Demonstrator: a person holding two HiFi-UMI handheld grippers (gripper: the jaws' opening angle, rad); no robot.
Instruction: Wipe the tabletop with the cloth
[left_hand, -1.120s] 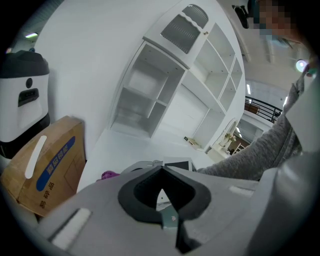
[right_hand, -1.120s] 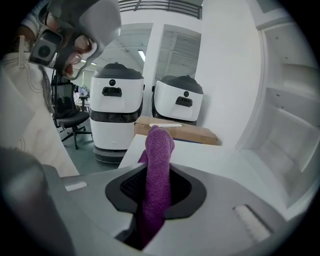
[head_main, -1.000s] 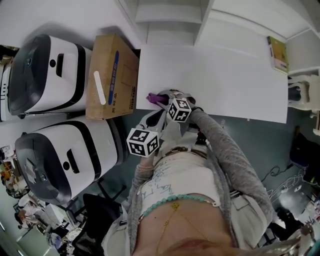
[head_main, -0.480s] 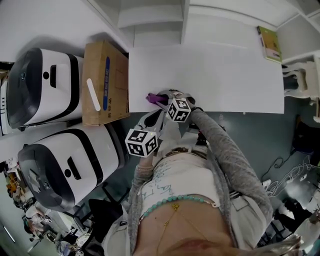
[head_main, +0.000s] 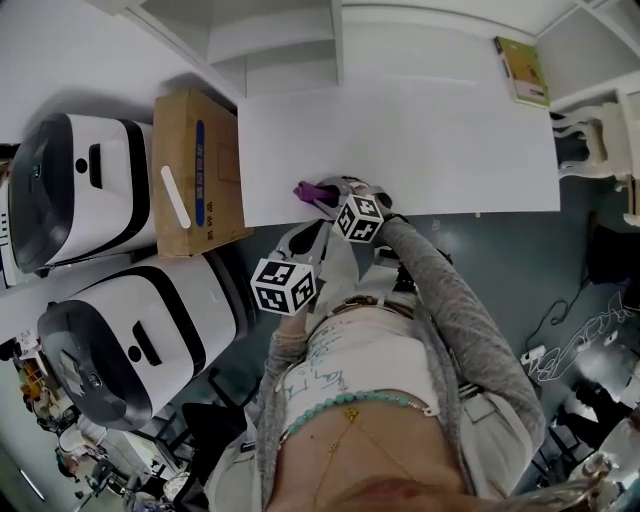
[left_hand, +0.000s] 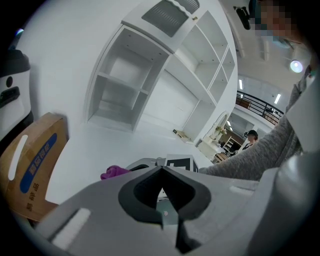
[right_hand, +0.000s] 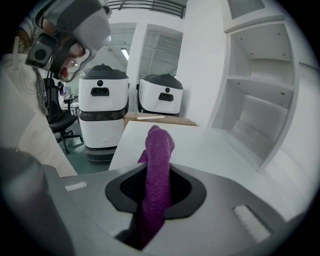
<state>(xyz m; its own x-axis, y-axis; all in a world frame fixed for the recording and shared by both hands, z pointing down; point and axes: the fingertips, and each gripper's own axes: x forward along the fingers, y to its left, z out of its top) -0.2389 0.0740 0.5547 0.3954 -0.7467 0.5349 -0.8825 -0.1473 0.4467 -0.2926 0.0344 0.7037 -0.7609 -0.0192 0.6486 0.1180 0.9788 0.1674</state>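
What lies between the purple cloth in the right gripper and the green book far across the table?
Nothing: the head view shows only bare white tabletop between the purple cloth and the green book.

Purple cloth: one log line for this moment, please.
right gripper: shut on purple cloth | left gripper: shut, empty | cloth at tabletop near edge

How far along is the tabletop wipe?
Done: purple cloth clamped in the right gripper. In hand: cloth held at the white tabletop's near edge; contact unclear. Left gripper shut, empty. Left: the wiping itself; nothing shows any area wiped.
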